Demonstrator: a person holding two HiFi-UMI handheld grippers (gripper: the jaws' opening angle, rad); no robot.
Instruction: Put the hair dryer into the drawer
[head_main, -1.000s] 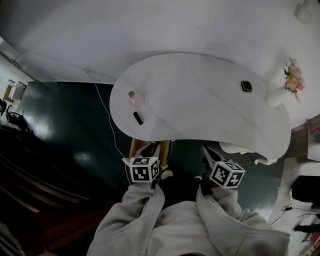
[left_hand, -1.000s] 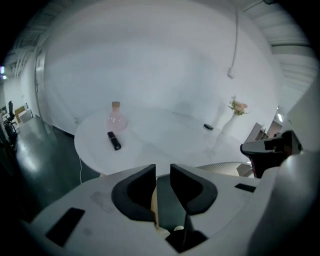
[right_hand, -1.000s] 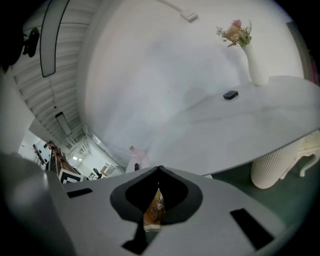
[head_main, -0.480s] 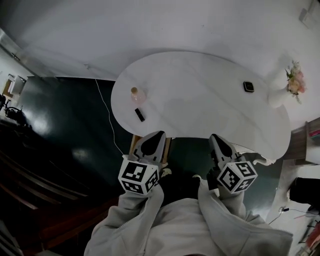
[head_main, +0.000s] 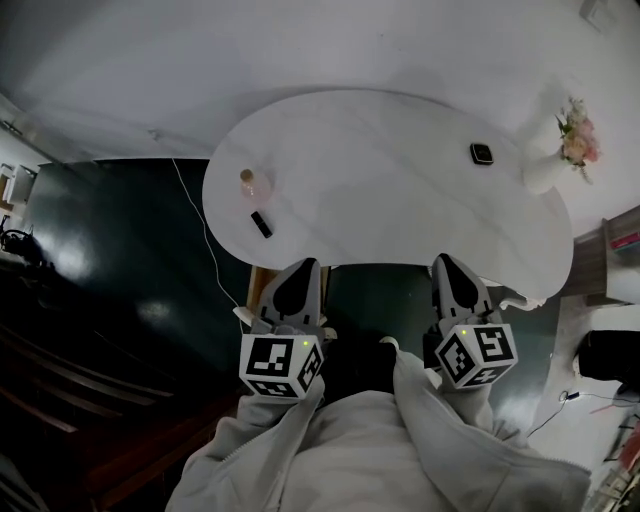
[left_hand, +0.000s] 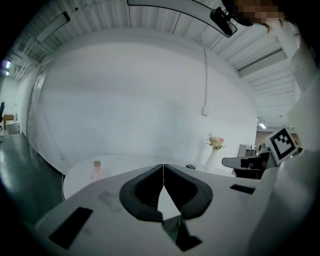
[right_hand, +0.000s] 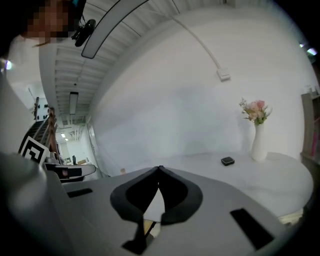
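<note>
No hair dryer and no drawer can be made out in any view. My left gripper (head_main: 303, 264) is shut with nothing between its jaws; its tips meet in the left gripper view (left_hand: 163, 165). My right gripper (head_main: 446, 260) is shut as well and holds nothing, its tips touching in the right gripper view (right_hand: 159, 168). Both are held side by side in front of my body, pointing roughly level towards the near edge of a white rounded table (head_main: 400, 200). A light sleeve covers each arm.
On the table stand a small pink bottle (head_main: 247, 181), a short black stick-like object (head_main: 261, 223), a small black square object (head_main: 481, 153) and a white vase of flowers (head_main: 560, 150). A wooden piece (head_main: 262, 285) shows under the table's near edge. Dark floor lies to the left.
Both grippers have risen and tipped forward, from pointing down near my body to pointing towards the table's near edge. Nothing on the table has moved.
</note>
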